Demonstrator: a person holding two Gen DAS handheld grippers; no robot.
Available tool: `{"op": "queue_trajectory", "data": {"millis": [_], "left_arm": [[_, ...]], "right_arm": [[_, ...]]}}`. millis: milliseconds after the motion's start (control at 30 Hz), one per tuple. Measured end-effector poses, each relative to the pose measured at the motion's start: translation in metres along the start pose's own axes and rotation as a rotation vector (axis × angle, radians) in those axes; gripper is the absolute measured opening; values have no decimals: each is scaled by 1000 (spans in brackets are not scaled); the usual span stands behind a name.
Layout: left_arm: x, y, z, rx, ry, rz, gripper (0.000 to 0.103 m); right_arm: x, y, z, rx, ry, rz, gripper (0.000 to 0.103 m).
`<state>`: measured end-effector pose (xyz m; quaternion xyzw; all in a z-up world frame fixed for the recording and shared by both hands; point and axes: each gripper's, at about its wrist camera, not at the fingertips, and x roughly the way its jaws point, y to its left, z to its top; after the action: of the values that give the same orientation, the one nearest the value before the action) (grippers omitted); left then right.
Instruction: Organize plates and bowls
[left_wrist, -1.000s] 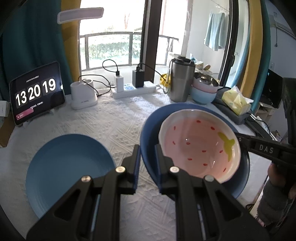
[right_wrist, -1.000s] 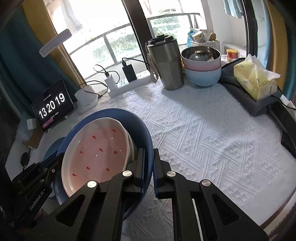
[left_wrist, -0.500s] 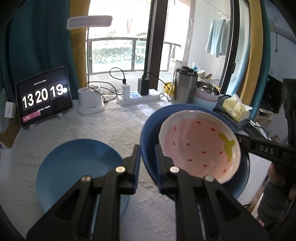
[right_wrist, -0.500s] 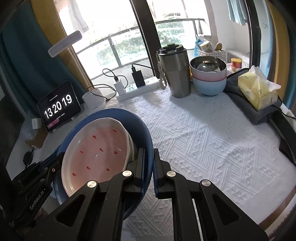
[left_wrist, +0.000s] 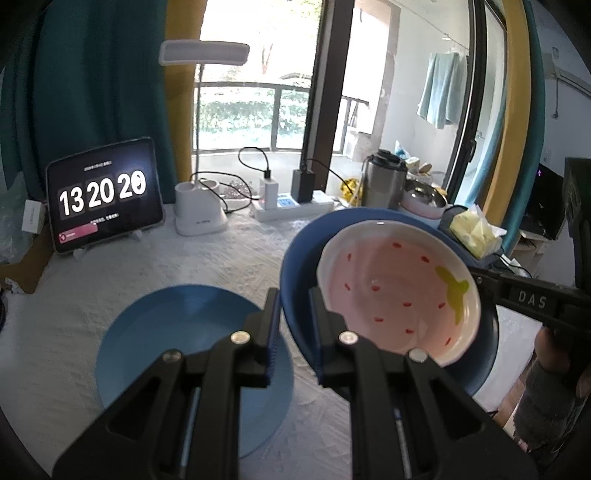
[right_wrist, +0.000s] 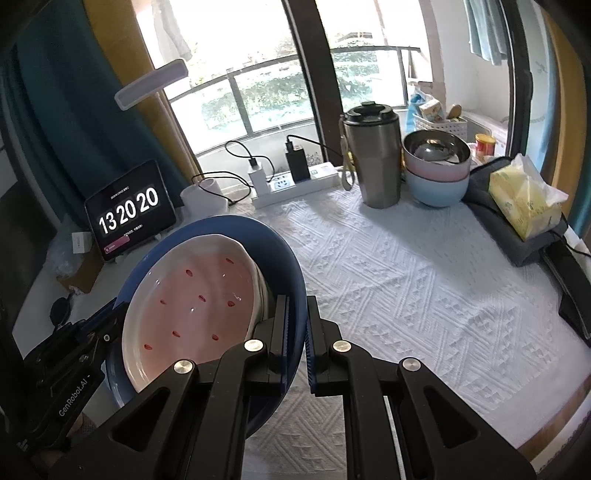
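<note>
**Two grippers hold one blue bowl in the air**

The left gripper (left_wrist: 293, 317) is pinched tight on the near rim of the big blue bowl (left_wrist: 295, 266). The right gripper (right_wrist: 295, 332) is pinched tight on the rim of the same bowl (right_wrist: 284, 258), on the other side. The bowl is up above the white tablecloth (right_wrist: 424, 288) and tilted. A pink dish (left_wrist: 399, 295) with red spots lies inside the bowl.

Left of the bowl, a flat blue plate (left_wrist: 192, 354) lies on the cloth. Farther back from the bowl stand a clock screen (left_wrist: 105, 194), a white lamp base (left_wrist: 199, 214) and a power strip (right_wrist: 295, 184). Beyond the bowl on its right stand a metal cup (right_wrist: 373, 155), a stack of bowls (right_wrist: 437, 166) and a yellow tissue pack (right_wrist: 524, 195).
</note>
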<state>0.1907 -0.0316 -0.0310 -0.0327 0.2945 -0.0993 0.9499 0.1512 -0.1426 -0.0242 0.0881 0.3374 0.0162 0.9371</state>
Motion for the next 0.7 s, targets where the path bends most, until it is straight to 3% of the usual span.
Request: {"op": "queue_trajectory", "data": {"millis": [700], "left_arm": [[-21,76,1,-76,-28,79,14]], "right_arm": [[24,78,14,-94,13,54,11]]}}
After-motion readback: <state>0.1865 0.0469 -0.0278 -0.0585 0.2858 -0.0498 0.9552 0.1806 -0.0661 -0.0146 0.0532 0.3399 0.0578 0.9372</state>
